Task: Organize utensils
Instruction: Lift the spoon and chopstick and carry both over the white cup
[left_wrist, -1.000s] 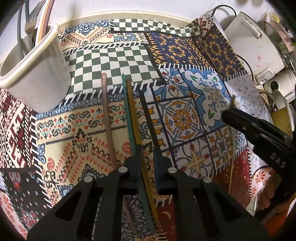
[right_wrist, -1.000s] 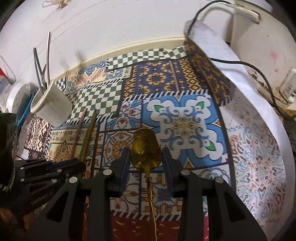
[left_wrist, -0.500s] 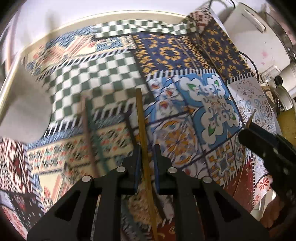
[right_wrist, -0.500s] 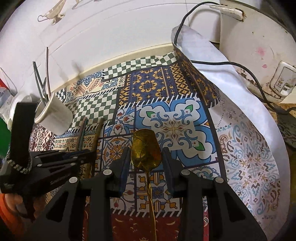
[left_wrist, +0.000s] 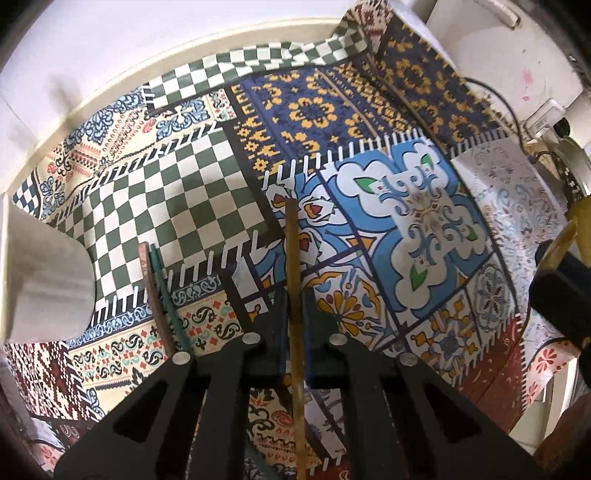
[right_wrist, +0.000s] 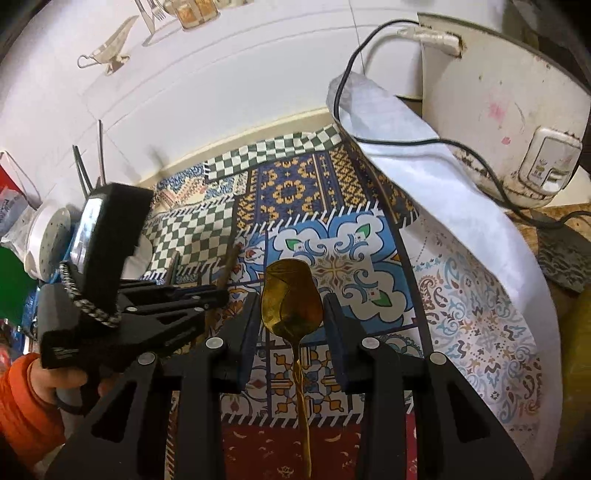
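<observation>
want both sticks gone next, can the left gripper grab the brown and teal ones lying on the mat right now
Probably not yet: the left gripper is shut on the yellow chopstick. The brown and teal sticks lie unobstructed just left.

Left tongs (left_wrist: 293, 325) clamped on yellow chopstick (left_wrist: 293, 258) above patterned cloth (left_wrist: 184, 192).

A table was covered by a bright patchwork cloth (left_wrist: 192, 192) with green checks, blue flowers and red patterns. On the cloth lay a thin brown stick (left_wrist: 155, 295) and a thin green stick (left_wrist: 168, 295), side by side and touching. A white cup (left_wrist: 44, 288) stood near them.
</observation>
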